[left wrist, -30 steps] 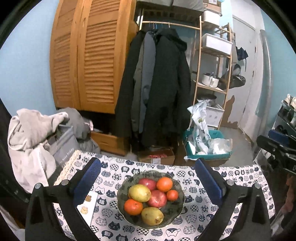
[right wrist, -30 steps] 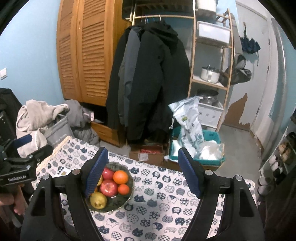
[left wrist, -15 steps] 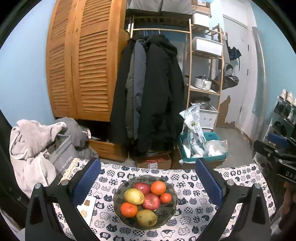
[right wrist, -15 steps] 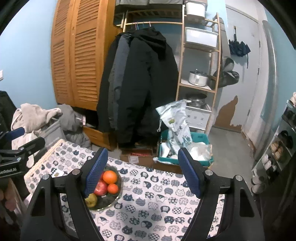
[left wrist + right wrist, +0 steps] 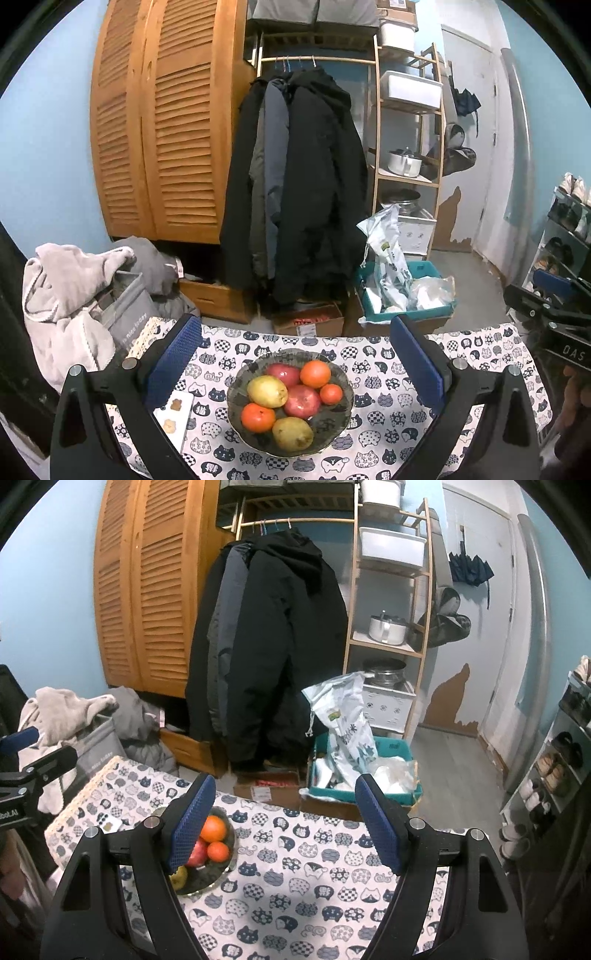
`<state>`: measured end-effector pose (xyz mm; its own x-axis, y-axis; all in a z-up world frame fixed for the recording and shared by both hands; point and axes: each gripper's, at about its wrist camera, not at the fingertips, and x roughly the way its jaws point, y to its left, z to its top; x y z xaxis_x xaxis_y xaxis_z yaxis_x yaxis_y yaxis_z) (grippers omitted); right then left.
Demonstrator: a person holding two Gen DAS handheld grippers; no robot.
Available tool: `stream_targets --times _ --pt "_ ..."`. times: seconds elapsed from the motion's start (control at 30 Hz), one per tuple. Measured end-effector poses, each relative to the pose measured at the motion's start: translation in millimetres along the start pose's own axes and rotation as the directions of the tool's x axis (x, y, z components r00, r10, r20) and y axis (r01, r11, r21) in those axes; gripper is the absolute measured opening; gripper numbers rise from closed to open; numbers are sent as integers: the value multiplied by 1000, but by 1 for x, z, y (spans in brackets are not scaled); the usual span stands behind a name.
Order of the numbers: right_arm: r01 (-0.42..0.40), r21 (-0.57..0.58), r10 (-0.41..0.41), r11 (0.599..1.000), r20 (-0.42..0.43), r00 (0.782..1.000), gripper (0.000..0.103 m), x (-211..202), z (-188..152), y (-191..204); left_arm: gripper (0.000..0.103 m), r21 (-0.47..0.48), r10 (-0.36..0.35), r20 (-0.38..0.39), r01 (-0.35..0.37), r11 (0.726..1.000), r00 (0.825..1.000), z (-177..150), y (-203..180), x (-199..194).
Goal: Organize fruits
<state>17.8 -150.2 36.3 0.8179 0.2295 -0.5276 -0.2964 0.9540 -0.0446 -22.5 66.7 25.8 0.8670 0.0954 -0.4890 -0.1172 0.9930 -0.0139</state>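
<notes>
The dark, scallop-rimmed glass bowl [image 5: 343,417] of red, orange and yellow fruit sat on the counter [image 5: 391,439] under a cat-print cloth. In the right wrist view the left finger of the right hand-held gripper [image 5: 284,823] hid much of the bowl. Both hand-held grippers, left [image 5: 291,365] included, stood wide apart and empty. The frame's edge cut off the person's hand [image 5: 574,391].

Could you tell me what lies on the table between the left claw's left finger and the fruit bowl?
In the left wrist view, a small white card with biscuit-like pictures lies on the cat-print tablecloth, between the left claw's finger and the bowl.
</notes>
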Motion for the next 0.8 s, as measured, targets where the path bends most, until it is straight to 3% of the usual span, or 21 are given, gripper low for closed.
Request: stream_targets --times 0.8 --pt "-1 -5 1 1000 -15 1000 77 1 -5 -3 103 9 16 13 -16 1000 1000 -1 -2 -3"
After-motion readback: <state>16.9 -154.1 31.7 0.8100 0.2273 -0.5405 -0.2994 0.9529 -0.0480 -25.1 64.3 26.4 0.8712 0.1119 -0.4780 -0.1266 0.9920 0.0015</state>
